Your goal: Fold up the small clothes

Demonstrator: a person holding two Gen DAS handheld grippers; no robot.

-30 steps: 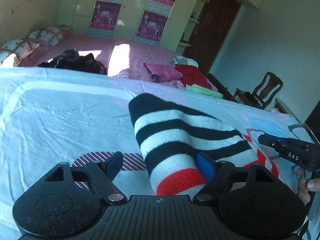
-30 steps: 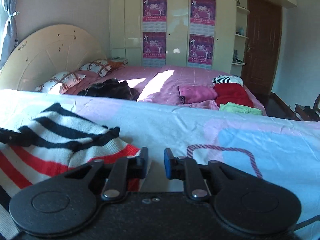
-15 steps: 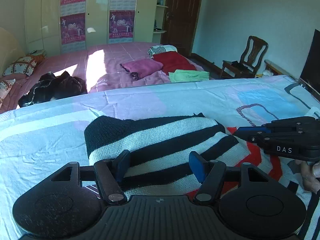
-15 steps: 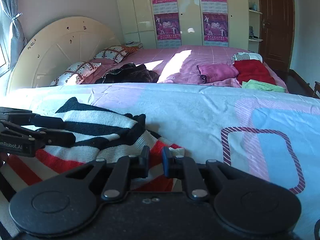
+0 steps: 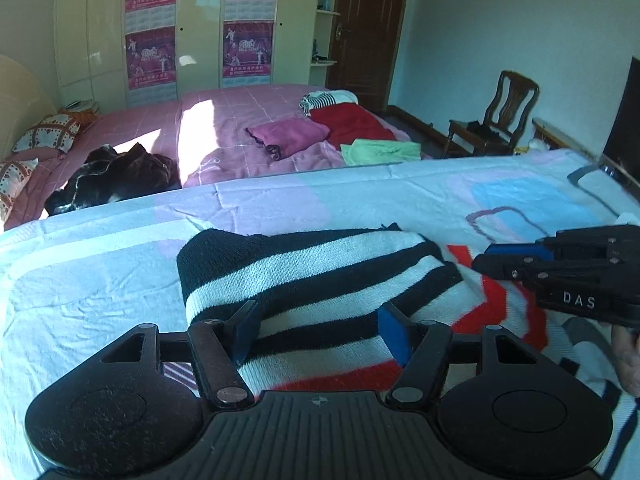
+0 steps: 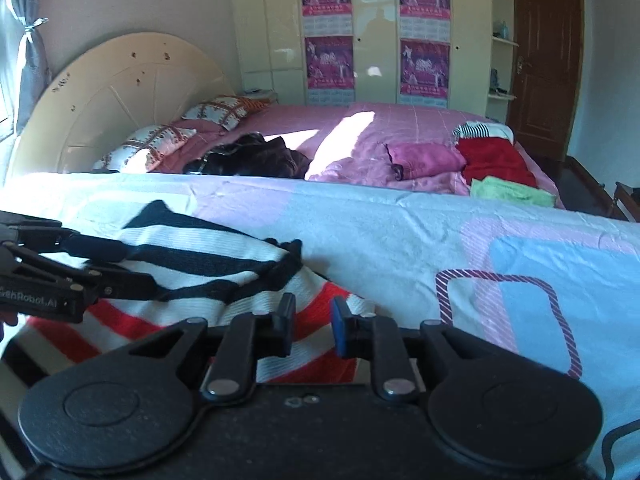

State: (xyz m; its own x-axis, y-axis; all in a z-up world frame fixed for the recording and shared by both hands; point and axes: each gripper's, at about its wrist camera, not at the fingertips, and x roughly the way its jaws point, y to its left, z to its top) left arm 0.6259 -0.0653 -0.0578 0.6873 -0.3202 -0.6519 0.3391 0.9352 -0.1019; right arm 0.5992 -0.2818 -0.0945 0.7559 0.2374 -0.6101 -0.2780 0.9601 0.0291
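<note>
Lying beyond both pairs of jaws, past the far edge of the patterned sheet, is a pink bed carrying a dark heap of clothes, a pink folded cloth, a red one and a green one; a wooden chair stands off to the right of the left jaws, well apart. Nothing stands between the jaws and the striped sweater, which lies on the sheet directly ahead of and under the left gripper. Its jaws stand moderately wide with the knit passing between the blue pads, though the pads do not visibly press it. The right gripper (seen from the left camera as a black arm entering to the right of the left jaws) has its jaws opening from a narrow gap, with the sweater's red-and-white part lying below and between them, not pinched. The sweater shows black and white bands on a folded-over upper part, and red zigzag bands nearer the right jaws. To the right of the right jaws the sheet lies bare and flat.
</note>
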